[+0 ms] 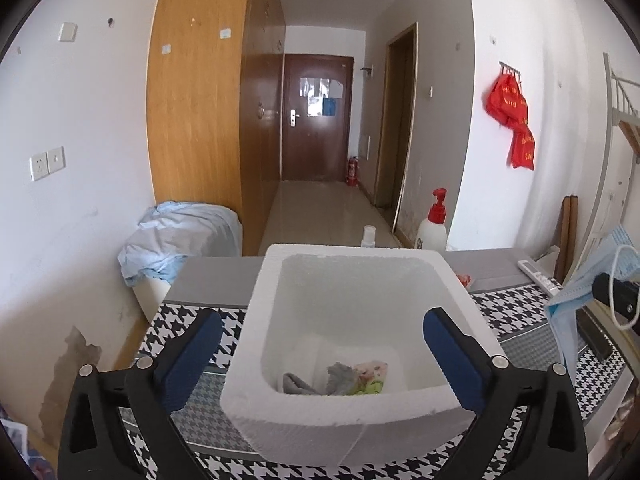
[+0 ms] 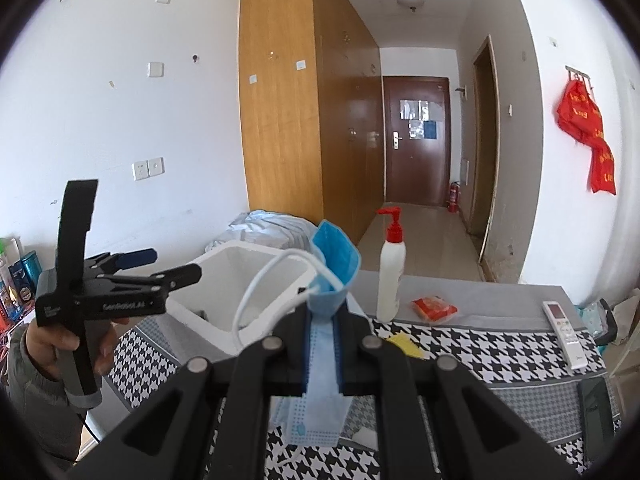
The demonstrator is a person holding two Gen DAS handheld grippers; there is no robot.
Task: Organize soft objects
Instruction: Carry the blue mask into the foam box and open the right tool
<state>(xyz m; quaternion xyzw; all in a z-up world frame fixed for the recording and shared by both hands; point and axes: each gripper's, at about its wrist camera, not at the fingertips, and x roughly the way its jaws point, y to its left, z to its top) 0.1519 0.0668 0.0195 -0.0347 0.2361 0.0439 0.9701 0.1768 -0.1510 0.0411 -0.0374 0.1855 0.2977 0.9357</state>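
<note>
left wrist view: left gripper (image 1: 322, 354) released, its jaws spread wide to either side of the white foam box (image 1: 280, 288); box sits on the houndstooth cloth (image 1: 508, 312); inside at the bottom lie a grey cloth (image 1: 340, 376) and a patterned fabric piece (image 1: 372, 376), touching each other; near wall of the box cuts off their lower edges, so their full extent cannot be judged; at far right the blue face mask (image 1: 572, 300) hangs from the right gripper, which is only partly in frame.

right wrist view: right gripper (image 2: 323, 344) clenched on the face mask (image 2: 334, 256), pinched mid-body; mask looks very light, limp, folds upward above the pads and droops below; ear loop (image 2: 272, 280) swings free and could snag on the box rim, so i judge the body the better hold; box interior is mostly hidden from here; a yellow item (image 2: 402, 342) behind the finger is too hidden to identify.
</note>
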